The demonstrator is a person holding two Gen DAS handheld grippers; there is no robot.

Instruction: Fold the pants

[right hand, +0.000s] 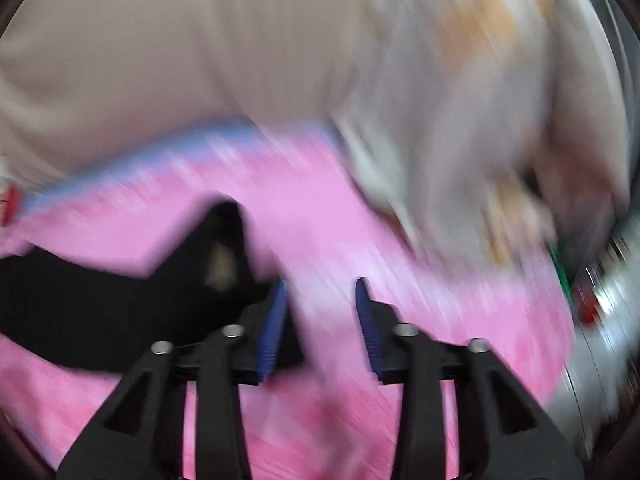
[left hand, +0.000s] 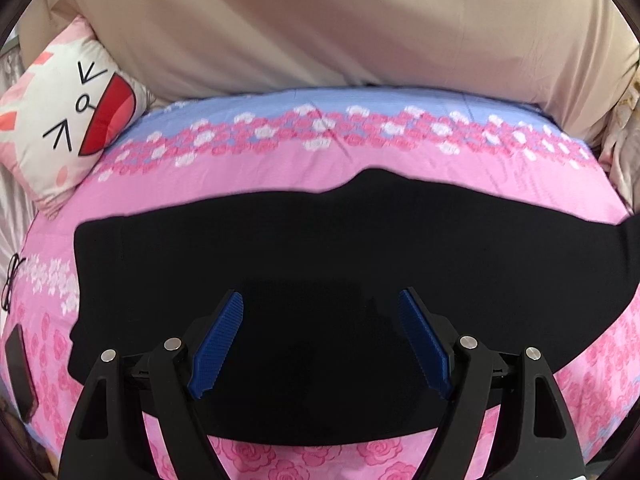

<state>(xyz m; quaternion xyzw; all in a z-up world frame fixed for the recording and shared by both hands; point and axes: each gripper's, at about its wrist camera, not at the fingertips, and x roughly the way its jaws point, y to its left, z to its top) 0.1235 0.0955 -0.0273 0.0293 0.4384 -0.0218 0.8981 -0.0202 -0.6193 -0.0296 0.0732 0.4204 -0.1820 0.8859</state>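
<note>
While spread wide, left tool (left hand: 321, 300) overhangs pants (left hand: 320, 248).

pants (left hand: 320, 260) spread flat on the bedsheet (left hand: 280, 168), cushion (left hand: 60, 120) beyond the pants' left end, blanket (left hand: 320, 28) behind the pants, phone (left hand: 18, 372) and glasses (left hand: 10, 280) left of the pants

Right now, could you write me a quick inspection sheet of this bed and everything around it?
Surface: pink flowered bedsheet, blue band at the far edge.
Job's things: black pants lying flat across the sheet.
Clutter: cartoon-face pillow, glasses, dark phone, all at the left.
Grippers: left gripper open over the pants; right gripper open over the sheet, beside the pants' end; that view is blurred.
Cables: nothing seen.
Surroundings: beige bedding behind.
</note>
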